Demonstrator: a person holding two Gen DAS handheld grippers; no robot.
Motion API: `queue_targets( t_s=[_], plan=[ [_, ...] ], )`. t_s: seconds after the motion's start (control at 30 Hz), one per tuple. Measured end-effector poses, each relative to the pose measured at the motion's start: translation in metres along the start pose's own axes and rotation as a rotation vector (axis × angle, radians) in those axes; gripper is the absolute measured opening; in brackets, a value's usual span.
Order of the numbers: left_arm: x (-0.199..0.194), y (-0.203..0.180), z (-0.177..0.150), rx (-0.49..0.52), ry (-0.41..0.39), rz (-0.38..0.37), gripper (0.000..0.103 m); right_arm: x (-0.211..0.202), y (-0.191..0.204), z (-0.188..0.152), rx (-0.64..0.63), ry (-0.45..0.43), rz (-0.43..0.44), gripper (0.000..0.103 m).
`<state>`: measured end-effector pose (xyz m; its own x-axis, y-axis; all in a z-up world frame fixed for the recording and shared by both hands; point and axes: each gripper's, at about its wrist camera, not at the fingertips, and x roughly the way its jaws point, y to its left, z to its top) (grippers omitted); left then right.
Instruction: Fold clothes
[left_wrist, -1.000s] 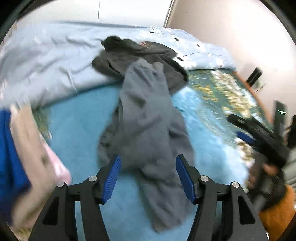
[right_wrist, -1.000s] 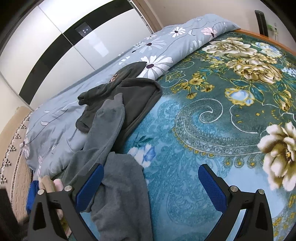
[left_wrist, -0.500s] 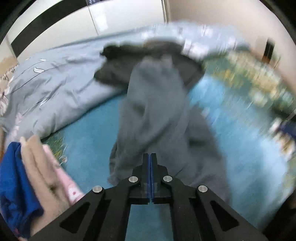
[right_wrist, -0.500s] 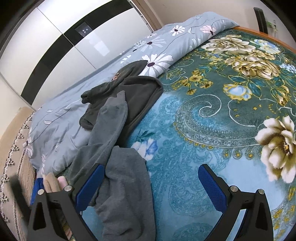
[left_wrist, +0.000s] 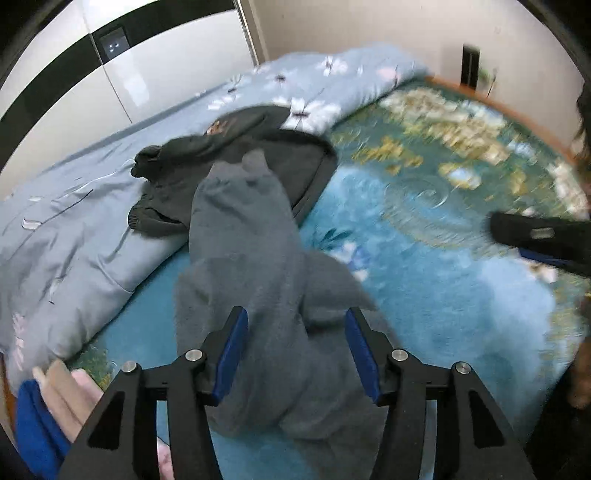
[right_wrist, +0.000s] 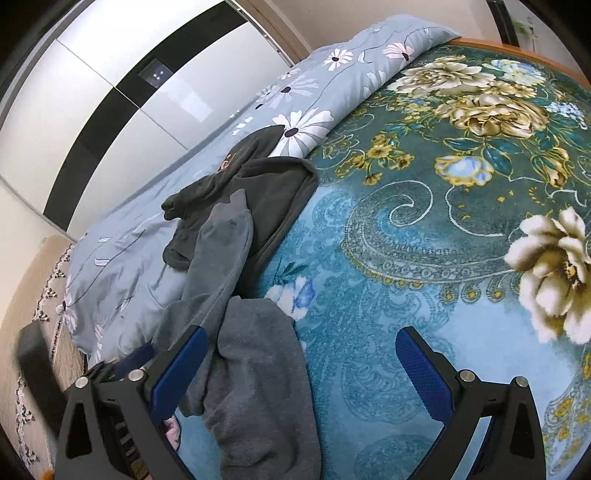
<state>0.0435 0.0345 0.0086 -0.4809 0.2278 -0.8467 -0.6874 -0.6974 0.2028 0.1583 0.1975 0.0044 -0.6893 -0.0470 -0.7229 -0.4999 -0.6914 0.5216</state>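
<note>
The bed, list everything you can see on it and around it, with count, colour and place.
grey garment: one, mid grey, crumpled on the blanket, near side
dark garment: one, charcoal, partly under the grey one, across the duvet edge
duvet: one, pale blue with daisies, far side
blanket: one, teal floral, covers the bed
folded stack: blue, beige, pink, lower left
wardrobe: white with black band, behind
left tongs: opening over the grey garment
right tongs: open

Crumpled grey fleece garment (left_wrist: 255, 258): lower end cut off at frame bottom. Teal floral plush blanket (left_wrist: 424, 177): pattern motion-blurred. Stacked blue, beige, pink folded cloths (left_wrist: 44, 406): partly cropped.
</note>
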Motion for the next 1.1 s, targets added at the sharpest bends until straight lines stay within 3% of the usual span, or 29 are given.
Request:
queue_targets(
  t_s=[0.13,0.23,0.27,0.33,0.37,0.5,0.53,0.6,0.77,0.93,1.0,1.1],
  plan=[
    [0.034,-0.011,0.002,0.069,0.095,0.080,0.057,0.001,-0.005,0.000,0.024,0.002,0.001,0.103],
    [0.035,0.003,-0.005,-0.017,0.108,0.088,0.053,0.001,-0.009,-0.001,0.049,0.008,0.009,0.103],
    [0.035,0.008,-0.008,-0.048,0.111,0.090,0.033,0.001,-0.010,-0.001,0.055,0.009,0.011,0.103],
    [0.036,0.018,-0.012,-0.110,0.118,0.094,0.015,0.001,-0.011,-0.002,0.061,0.011,0.019,0.103],
    [0.032,0.025,-0.013,-0.158,0.112,0.064,0.010,0.000,-0.011,-0.002,0.062,0.011,0.024,0.103],
    [-0.012,0.050,-0.023,-0.315,0.027,-0.138,0.008,-0.002,-0.009,-0.002,0.063,0.008,0.045,0.103],
    [-0.032,0.053,-0.032,-0.328,-0.013,-0.234,0.008,-0.001,-0.009,-0.002,0.069,0.009,0.061,0.103],
    [-0.058,0.049,-0.047,-0.281,-0.054,-0.358,0.008,0.000,-0.011,-0.001,0.089,0.014,0.106,0.103],
    [-0.088,0.021,-0.083,-0.165,-0.078,-0.432,0.008,0.016,-0.024,-0.005,0.260,0.119,0.388,0.103],
    [-0.099,0.022,-0.093,-0.319,-0.142,-0.522,0.008,0.034,-0.030,-0.014,0.361,0.231,0.487,0.103],
    [-0.100,0.019,-0.090,-0.326,-0.141,-0.556,0.008,0.041,-0.027,-0.017,0.382,0.266,0.552,0.103],
    [-0.105,0.003,-0.085,-0.253,-0.141,-0.586,0.008,0.048,-0.022,-0.021,0.376,0.307,0.583,0.099]
  ],
)
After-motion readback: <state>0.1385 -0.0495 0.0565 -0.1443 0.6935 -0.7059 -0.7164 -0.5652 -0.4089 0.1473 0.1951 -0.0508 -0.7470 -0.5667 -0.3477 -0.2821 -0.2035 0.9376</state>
